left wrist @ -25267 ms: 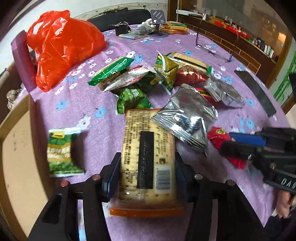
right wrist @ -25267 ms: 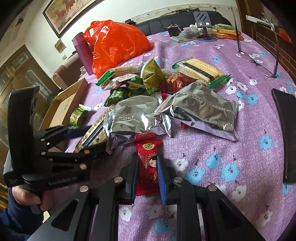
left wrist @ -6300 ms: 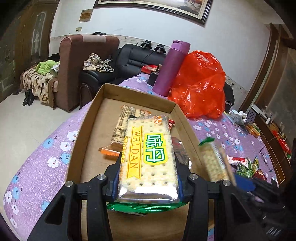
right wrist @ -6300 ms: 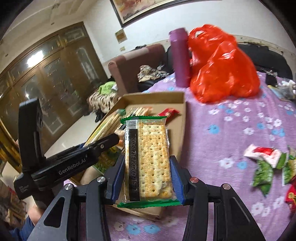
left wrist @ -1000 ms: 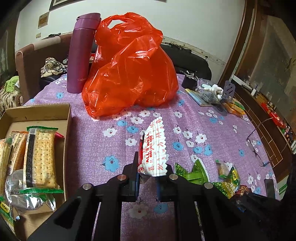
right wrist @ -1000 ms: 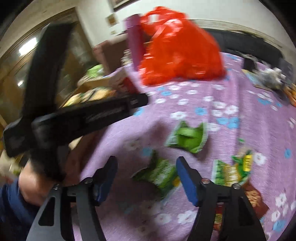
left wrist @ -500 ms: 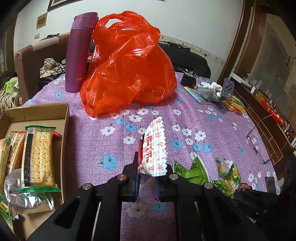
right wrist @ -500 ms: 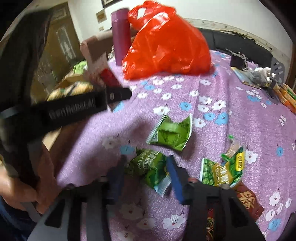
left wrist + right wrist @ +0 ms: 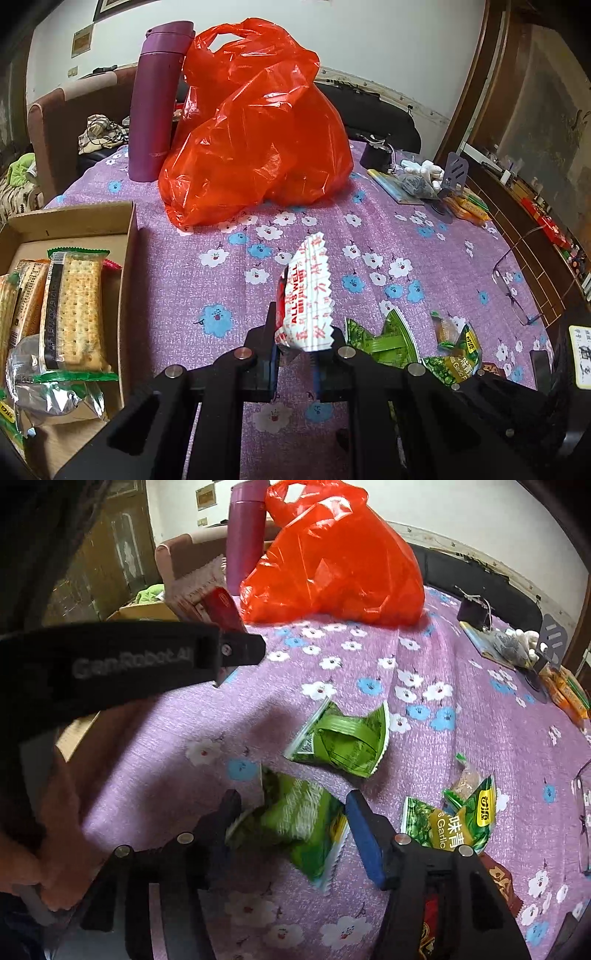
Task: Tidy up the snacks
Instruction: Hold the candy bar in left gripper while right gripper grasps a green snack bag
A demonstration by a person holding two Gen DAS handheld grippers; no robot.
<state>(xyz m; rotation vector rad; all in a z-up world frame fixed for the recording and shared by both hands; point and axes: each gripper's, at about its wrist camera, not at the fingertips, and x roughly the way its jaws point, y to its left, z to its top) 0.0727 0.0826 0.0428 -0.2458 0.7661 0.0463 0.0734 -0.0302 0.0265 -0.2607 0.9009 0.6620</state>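
At far left, a cardboard box (image 9: 127, 236) holds cracker packs. Right of it, the left gripper (image 9: 295, 345) is clamped shut on a red-and-white snack packet (image 9: 306, 295), which stands upright above the purple flowered tablecloth (image 9: 207, 295). Farther right, the right gripper (image 9: 291, 825) straddles a green snack packet (image 9: 295, 823) lying on the cloth, its long axis slanting near-right. Its jaws are opening, the right pad clear of the packet.

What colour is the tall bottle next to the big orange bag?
Purple. The bottle shows best in the left wrist view.
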